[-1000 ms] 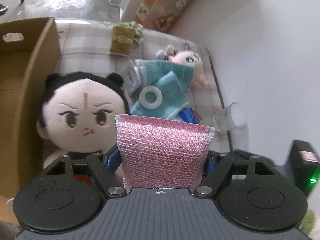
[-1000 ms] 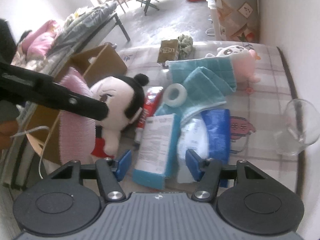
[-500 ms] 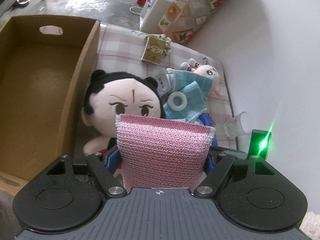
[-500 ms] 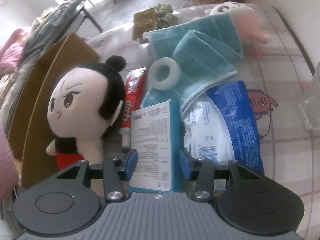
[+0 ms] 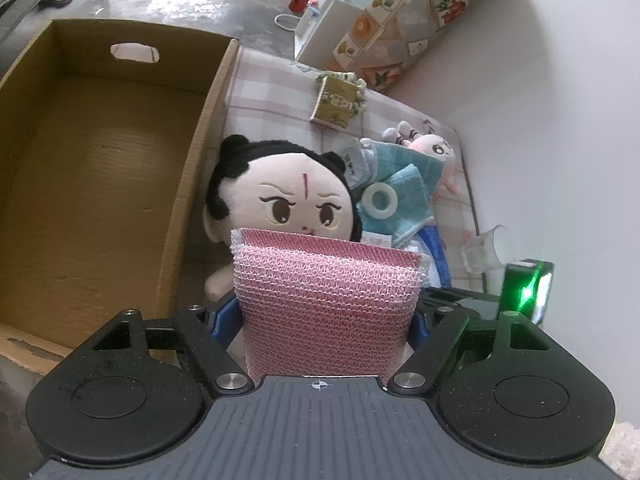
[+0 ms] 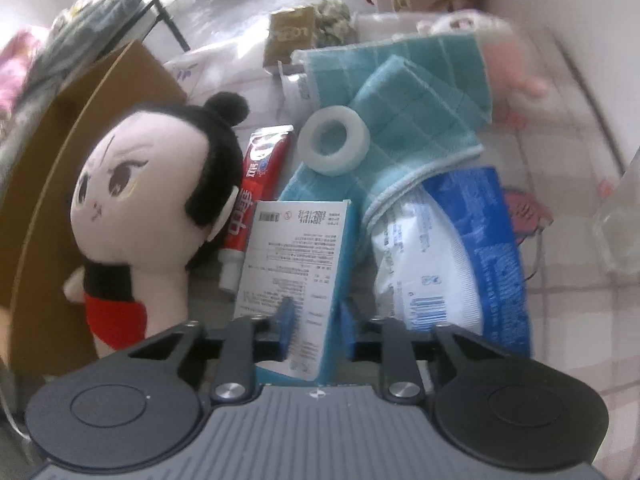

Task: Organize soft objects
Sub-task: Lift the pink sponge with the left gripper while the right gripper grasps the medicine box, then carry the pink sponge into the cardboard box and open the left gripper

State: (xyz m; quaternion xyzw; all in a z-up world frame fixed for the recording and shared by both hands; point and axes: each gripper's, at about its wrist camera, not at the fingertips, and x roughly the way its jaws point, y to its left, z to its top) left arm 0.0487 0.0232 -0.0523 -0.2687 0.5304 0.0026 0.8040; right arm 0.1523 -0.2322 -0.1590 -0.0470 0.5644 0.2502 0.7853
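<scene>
The left gripper (image 5: pixel 326 320) is clamped on a pink mesh sponge (image 5: pixel 326 304), which stands upright between its blue pads and fills the gap between them. The right gripper (image 6: pixel 314 318) has its jaws narrowed onto the near end of a teal carton (image 6: pixel 296 276); the left pad presses on the carton's white printed face and the right pad sits against its teal side. Taking the doll (image 6: pixel 148 184) as the landmark: it lies on the checked cloth (image 5: pixel 272 92) just beyond the sponge in the left view, face up, black hair and red trunk showing. A cardboard box (image 5: pixel 100 184) stands touching or just beside the doll on its left, open at the top, with a hand slot in the far wall. On the doll's right, a red toothpaste tube (image 6: pixel 250 188) lies alongside its head, with the carton next to that. Further right of the doll a teal towel (image 6: pixel 408 96) is heaped, a white tape roll (image 6: pixel 334 144) resting on it, and a blue-and-white packet (image 6: pixel 460 256) pokes out from under the towel's near edge. A pink plush (image 5: pixel 434 152) lies beyond the towel, partly covered by it. Far behind the doll sits a small brown packet (image 5: pixel 336 100). A clear cup (image 5: pixel 486 252) lies on its side well to the doll's right, near the wall.
</scene>
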